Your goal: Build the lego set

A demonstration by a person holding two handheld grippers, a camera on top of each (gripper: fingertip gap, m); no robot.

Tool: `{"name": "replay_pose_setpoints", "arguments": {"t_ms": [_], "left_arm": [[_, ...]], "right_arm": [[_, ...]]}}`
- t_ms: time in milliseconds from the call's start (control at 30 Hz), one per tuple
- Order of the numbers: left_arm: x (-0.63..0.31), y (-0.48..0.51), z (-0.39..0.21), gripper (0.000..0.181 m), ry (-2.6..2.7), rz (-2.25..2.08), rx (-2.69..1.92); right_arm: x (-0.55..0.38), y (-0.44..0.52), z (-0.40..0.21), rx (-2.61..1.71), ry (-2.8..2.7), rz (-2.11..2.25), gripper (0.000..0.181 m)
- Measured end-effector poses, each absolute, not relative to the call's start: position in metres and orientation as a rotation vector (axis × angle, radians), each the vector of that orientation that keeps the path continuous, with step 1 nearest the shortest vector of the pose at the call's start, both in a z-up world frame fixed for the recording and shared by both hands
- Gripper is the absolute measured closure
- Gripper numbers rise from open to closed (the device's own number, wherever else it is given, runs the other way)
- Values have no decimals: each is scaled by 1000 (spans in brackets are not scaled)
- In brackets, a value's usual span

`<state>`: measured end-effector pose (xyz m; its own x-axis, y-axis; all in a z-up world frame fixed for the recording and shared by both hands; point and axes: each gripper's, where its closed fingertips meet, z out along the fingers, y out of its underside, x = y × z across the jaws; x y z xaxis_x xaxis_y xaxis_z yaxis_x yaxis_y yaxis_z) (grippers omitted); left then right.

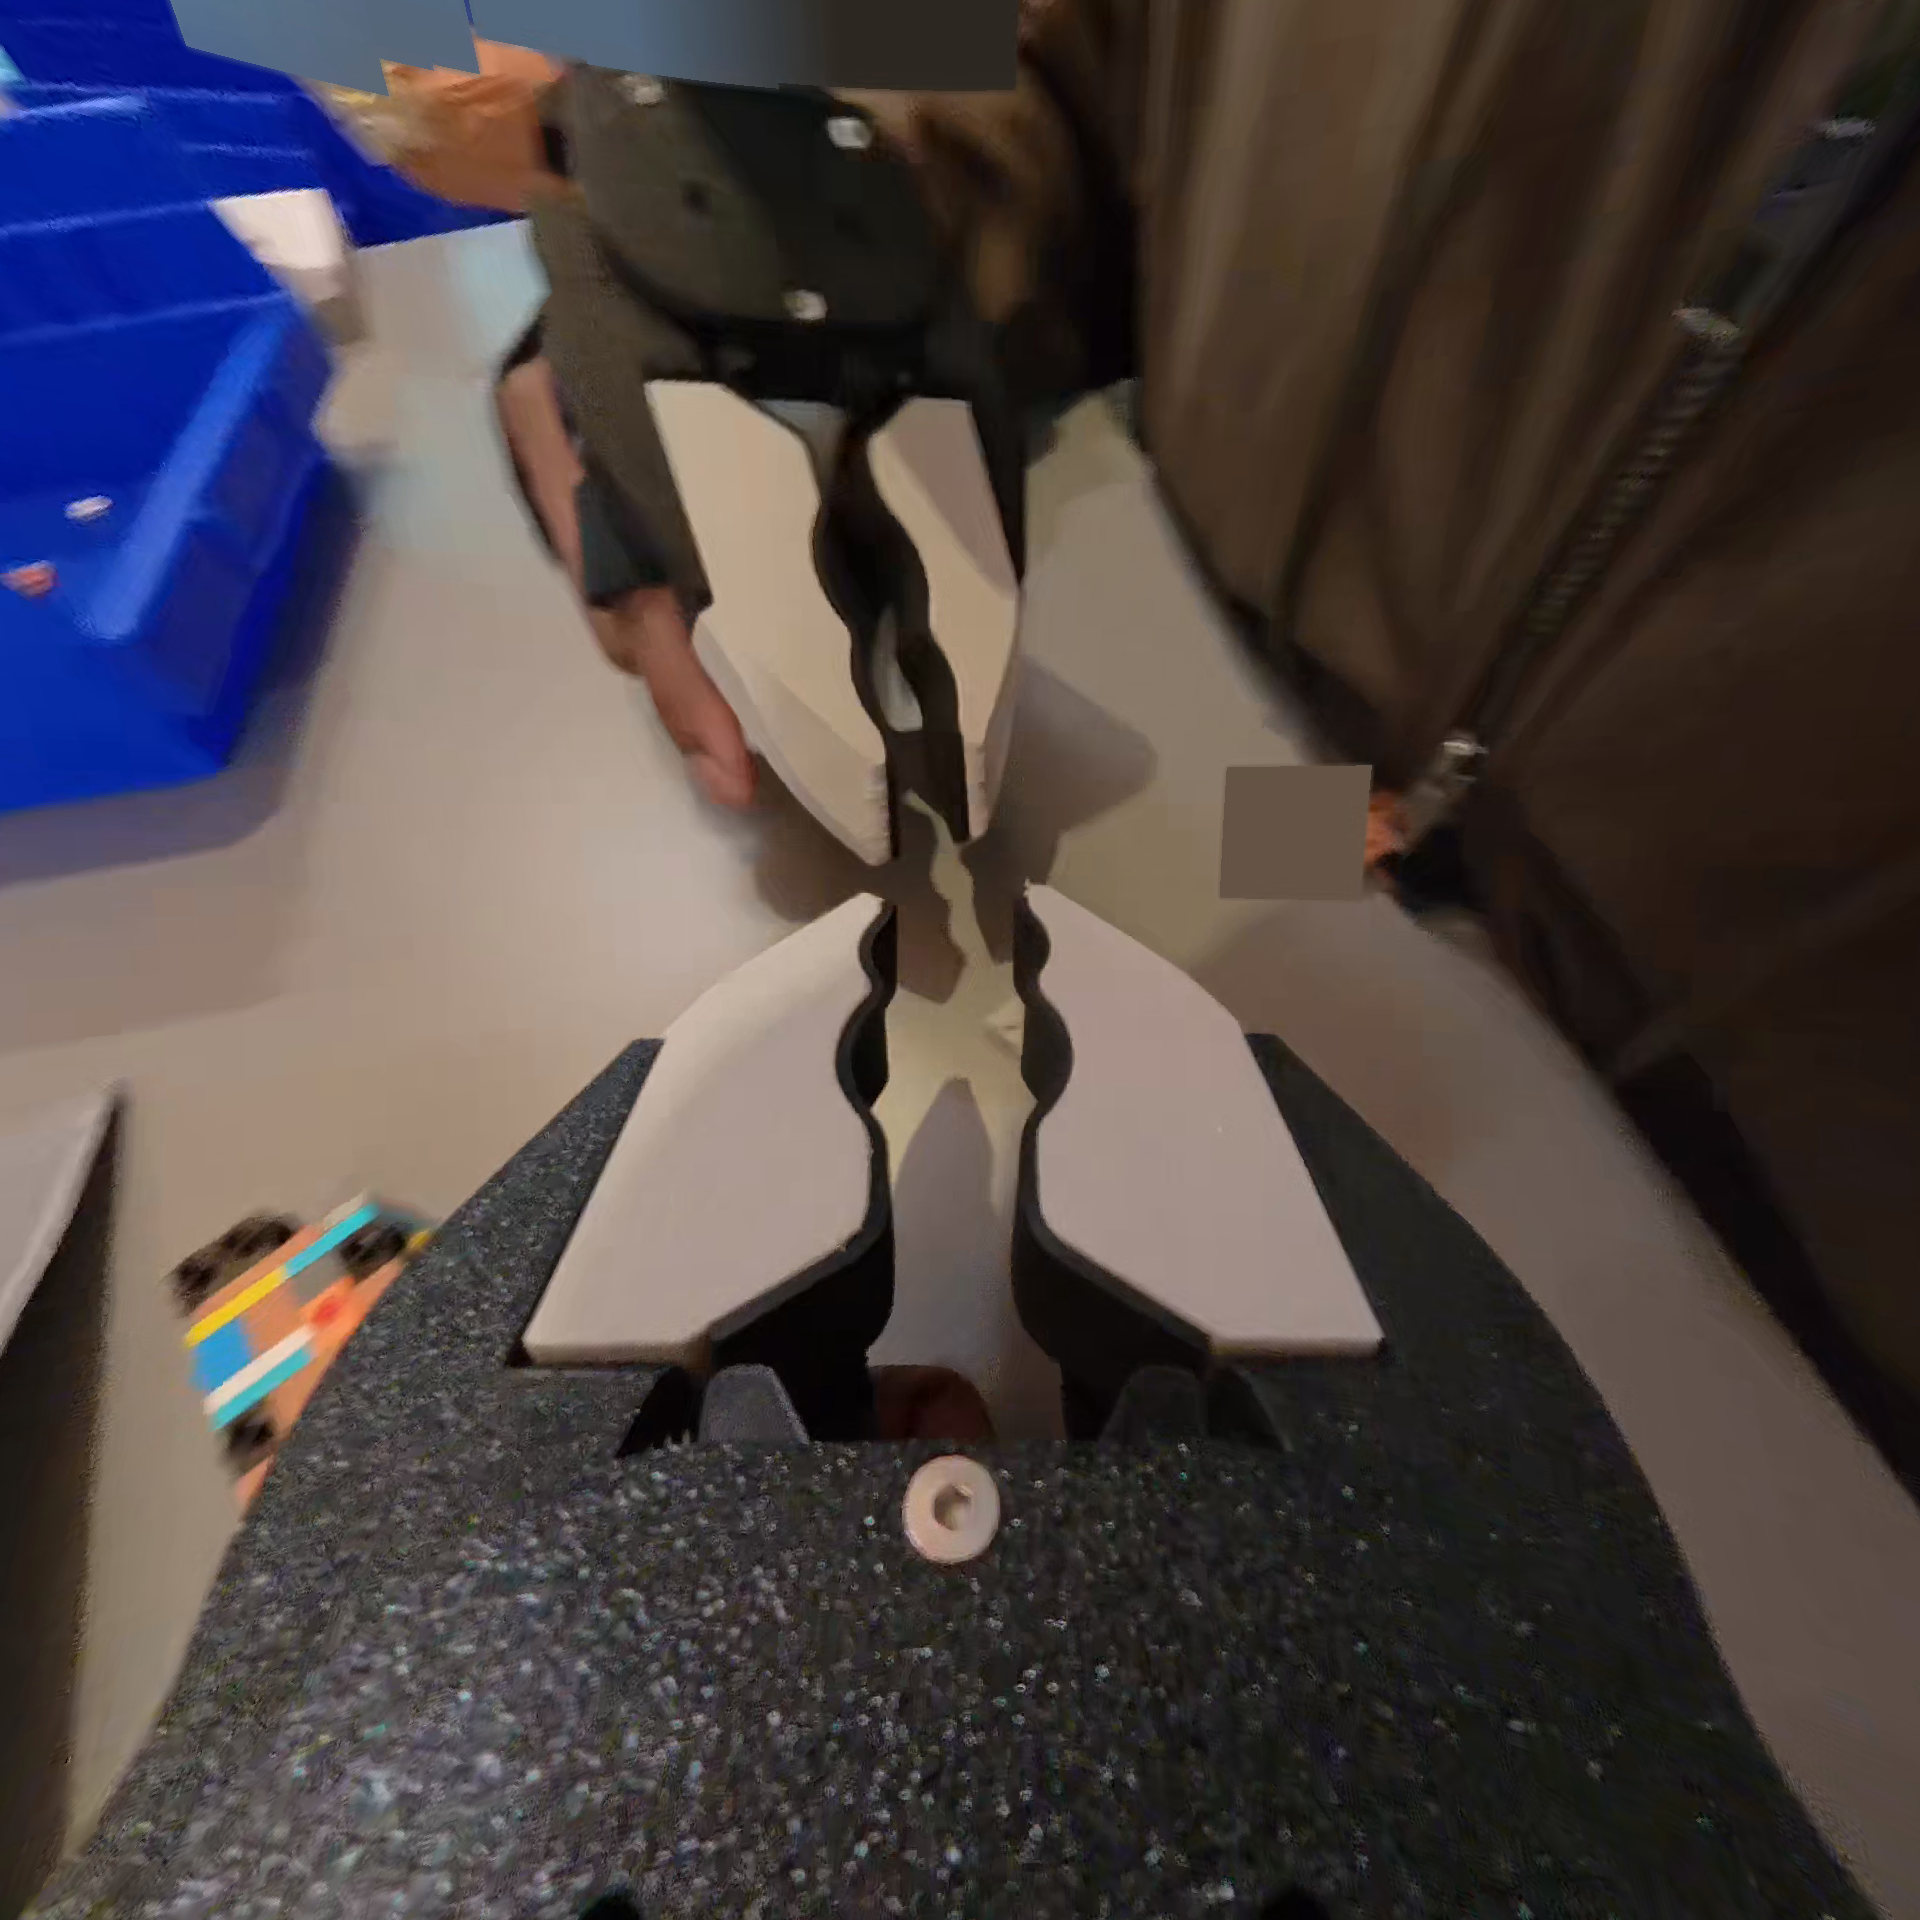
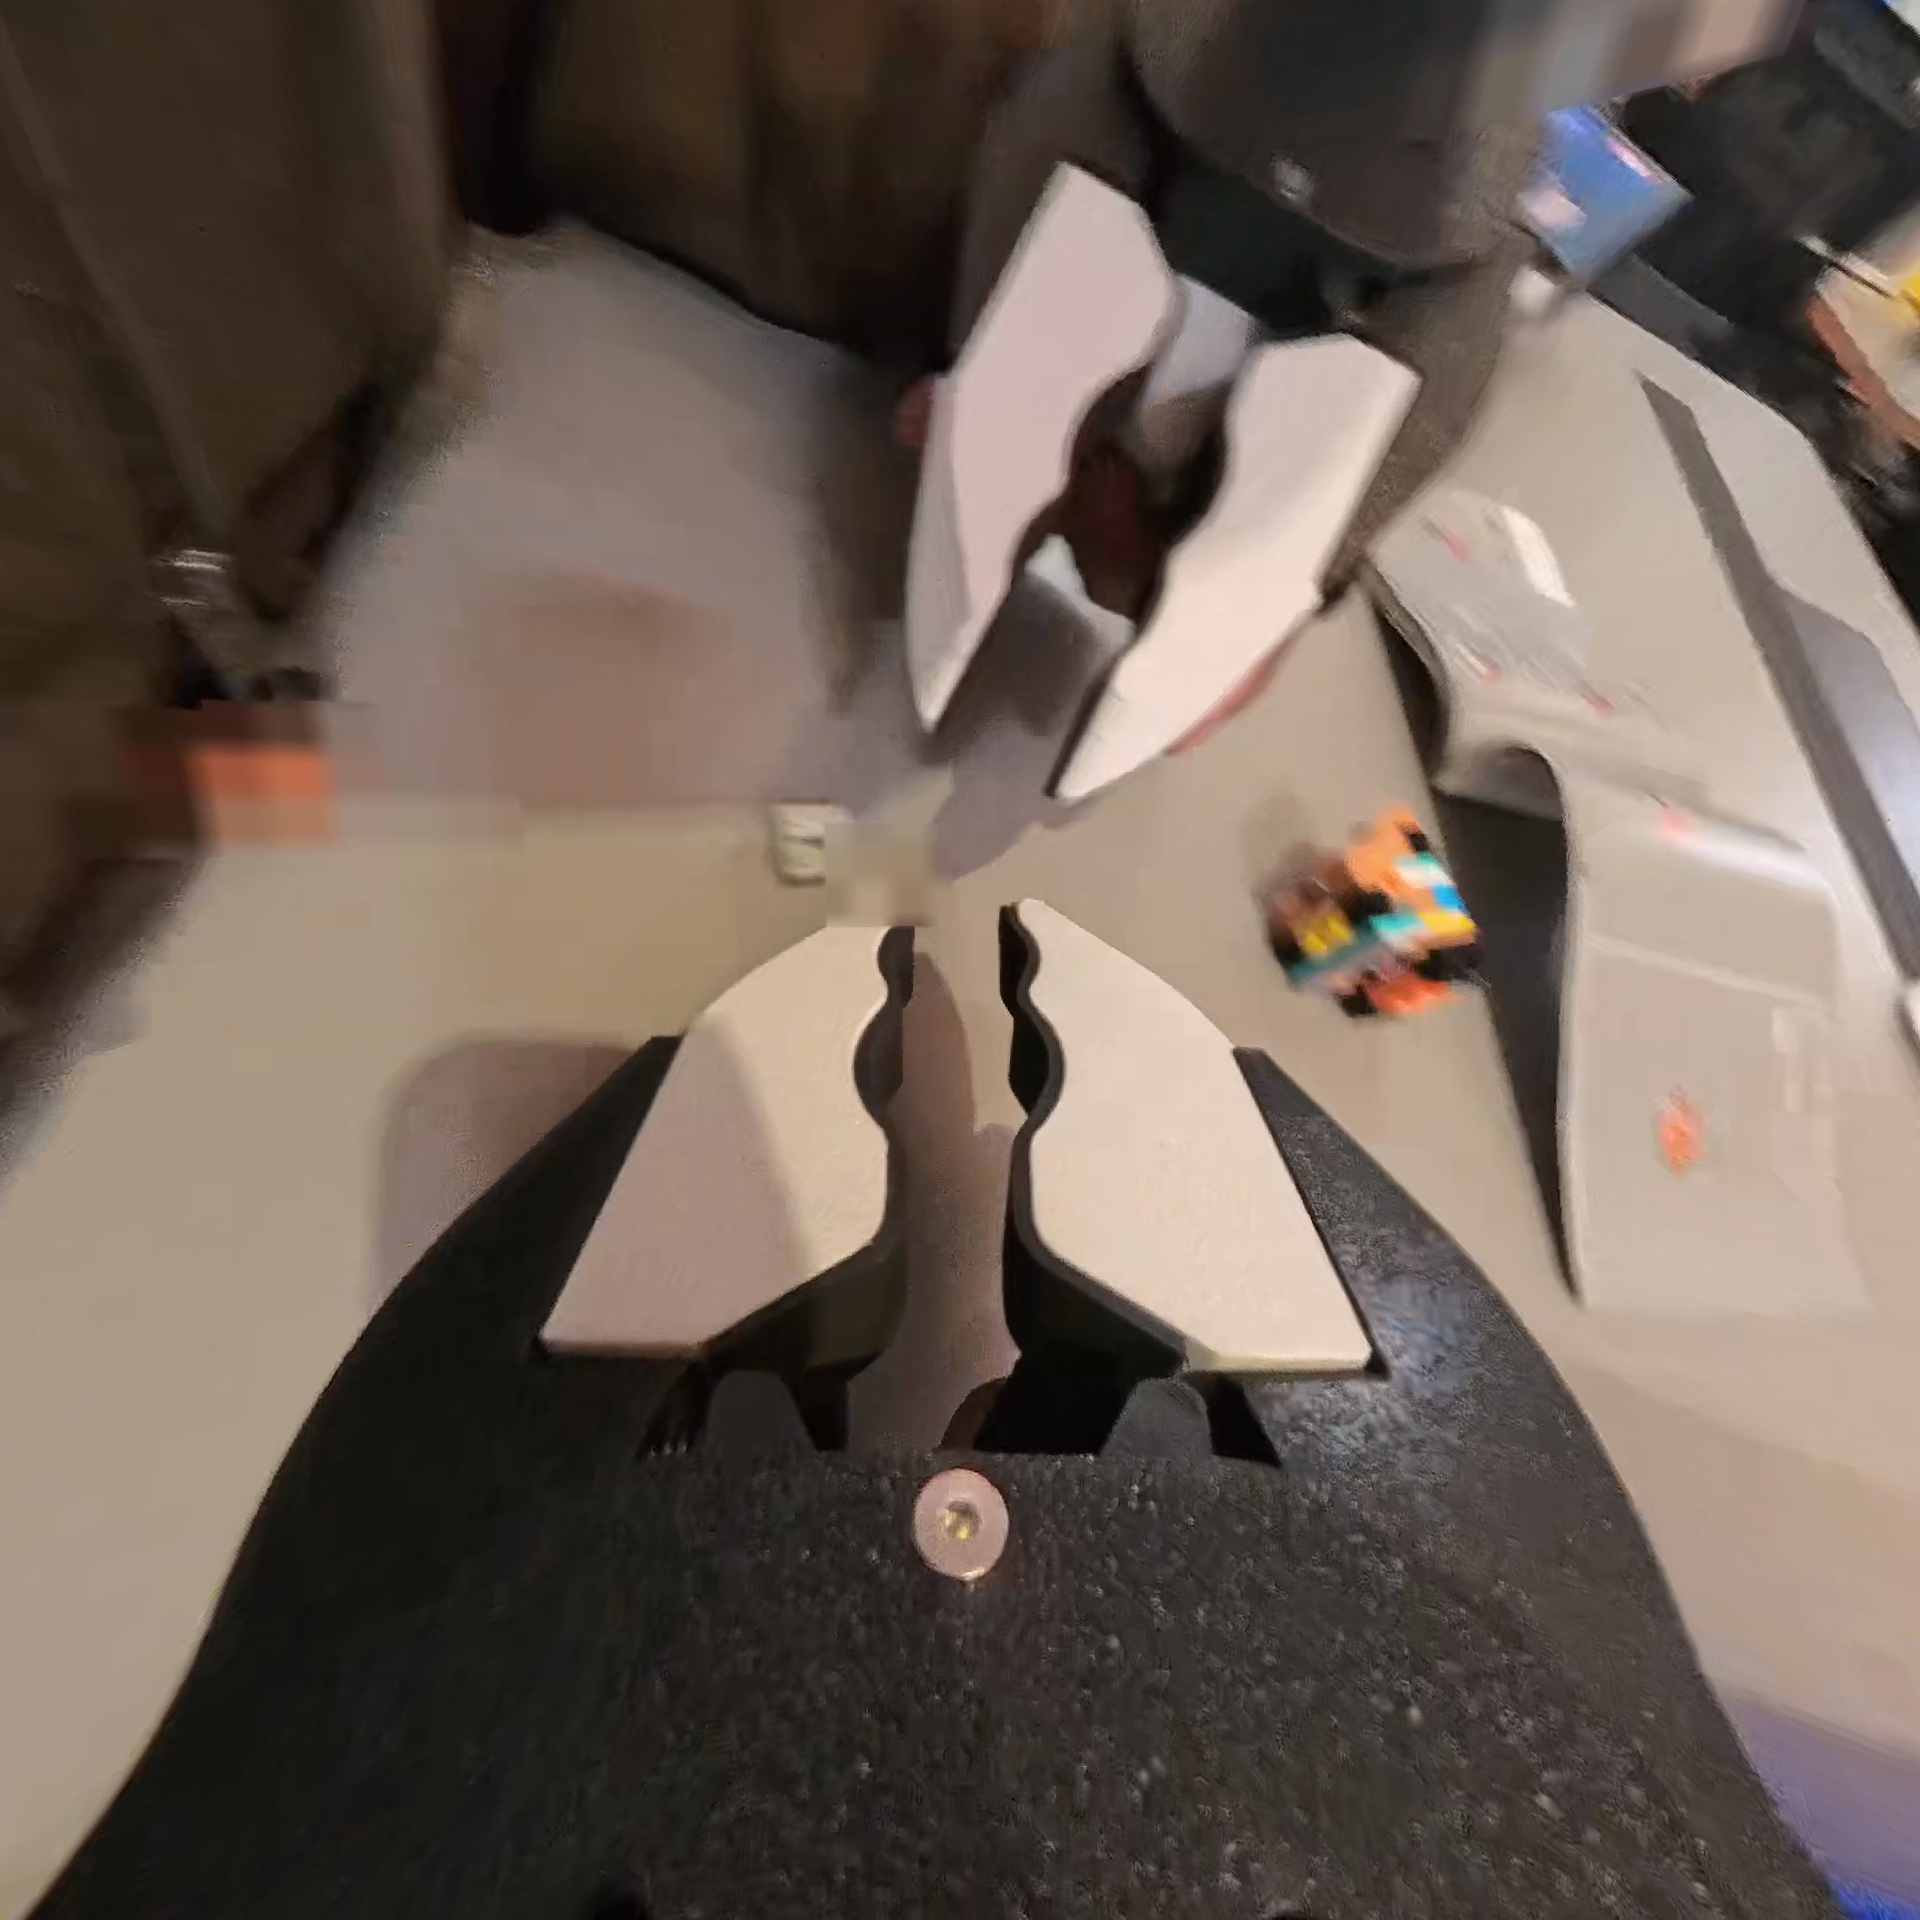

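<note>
The lego car (image 2: pixel 1371 914) is lying on the table (image 1: pixel 468 935), untouched. Just beside it, the left gripper (image 1: pixel 951 914) and right gripper (image 2: pixel 954 925) are being held tip to tip, both slightly spread and empty, probably awaiting the next brick.

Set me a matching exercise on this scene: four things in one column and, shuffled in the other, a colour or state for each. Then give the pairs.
Things
1. bin
2. lego model
3. booklet
4. left gripper

Colours and states
A. open, nothing between its fingers
B. grey pages, lying spread out
C. blue
D. orange with blue and yellow stripes

Pairs: 1-C; 2-D; 3-B; 4-A
</note>
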<state>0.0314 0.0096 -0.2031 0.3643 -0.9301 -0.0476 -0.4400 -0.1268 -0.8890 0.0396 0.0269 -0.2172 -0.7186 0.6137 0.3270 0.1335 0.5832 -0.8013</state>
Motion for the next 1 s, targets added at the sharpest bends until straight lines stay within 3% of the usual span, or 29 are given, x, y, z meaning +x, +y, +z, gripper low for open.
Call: {"name": "replay_pose_setpoints", "arguments": {"t_ms": [233, 533, 1000], "left_arm": [[74, -58, -219, 156, 1550, -899, -1634], [102, -81, -232, 144, 1792, -885, -1612], [115, -70, -259, 145, 1780, -735, -1744]], "right_arm": [[88, -29, -223, -310, -2469, 1235, 166], [94, -19, -222, -384, -2507, 1277, 165], [99, -10, -231, -425, -2529, 1198, 162]]}}
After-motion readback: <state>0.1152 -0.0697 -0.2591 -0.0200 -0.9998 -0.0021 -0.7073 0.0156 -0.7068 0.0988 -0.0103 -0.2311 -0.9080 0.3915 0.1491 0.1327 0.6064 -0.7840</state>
